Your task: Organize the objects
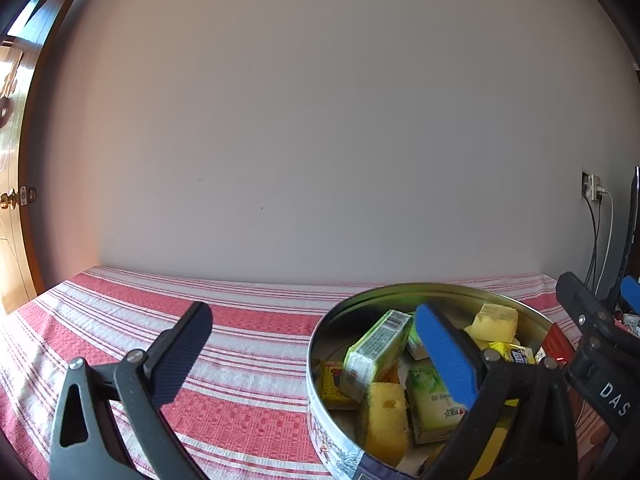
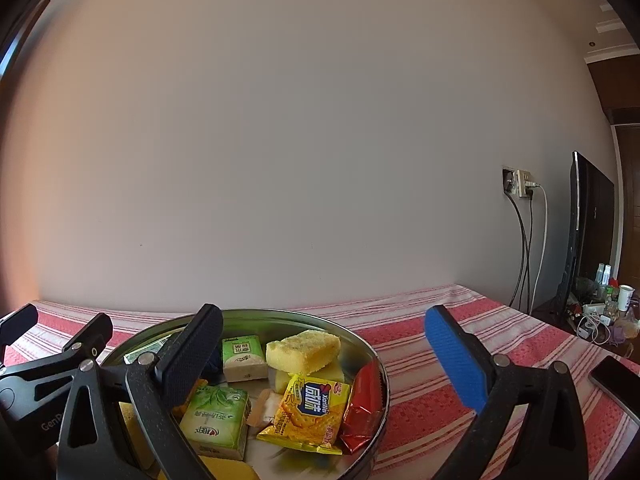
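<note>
A round metal tin [image 1: 325,332] [image 2: 372,354] stands on the striped tablecloth. It holds green boxes [image 2: 218,420] [image 1: 376,348], a yellow cake piece [image 2: 303,350] [image 1: 496,322], a yellow cracker packet [image 2: 310,414], a red packet [image 2: 364,404] and a yellow sponge [image 1: 384,420]. My left gripper [image 1: 316,356] is open, its blue finger over the tin and its black finger over the cloth to the left. Open as well, my right gripper [image 2: 324,360] has its black finger above the tin's left part and its blue finger beyond the right rim. Neither holds anything.
The red and white striped cloth [image 1: 240,320] [image 2: 420,360] runs back to a plain wall. A dark phone [image 2: 616,384] lies at the cloth's right edge. Past it stand a black screen [image 2: 580,240], a wall socket with cables [image 2: 524,188] and clutter. A wooden door [image 1: 16,200] is at the far left.
</note>
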Action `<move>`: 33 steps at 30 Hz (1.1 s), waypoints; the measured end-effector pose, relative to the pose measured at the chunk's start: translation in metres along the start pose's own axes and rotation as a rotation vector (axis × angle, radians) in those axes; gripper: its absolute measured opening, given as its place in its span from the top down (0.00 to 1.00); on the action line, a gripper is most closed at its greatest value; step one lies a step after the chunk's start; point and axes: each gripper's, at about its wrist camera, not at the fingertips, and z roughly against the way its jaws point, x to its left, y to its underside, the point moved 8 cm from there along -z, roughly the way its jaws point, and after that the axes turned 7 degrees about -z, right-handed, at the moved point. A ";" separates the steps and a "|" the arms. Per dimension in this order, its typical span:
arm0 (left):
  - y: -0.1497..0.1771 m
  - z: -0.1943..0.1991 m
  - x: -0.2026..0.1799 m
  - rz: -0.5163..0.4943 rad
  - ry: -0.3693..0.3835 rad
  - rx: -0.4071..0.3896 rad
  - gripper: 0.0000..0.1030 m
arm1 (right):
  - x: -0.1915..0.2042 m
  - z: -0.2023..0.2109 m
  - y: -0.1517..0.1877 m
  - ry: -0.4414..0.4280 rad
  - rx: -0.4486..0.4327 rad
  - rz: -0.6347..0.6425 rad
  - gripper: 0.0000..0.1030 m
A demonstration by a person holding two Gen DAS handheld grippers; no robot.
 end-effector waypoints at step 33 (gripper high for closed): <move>0.003 -0.001 -0.003 -0.002 0.028 0.009 0.00 | -0.002 0.002 -0.003 -0.003 -0.013 0.014 0.01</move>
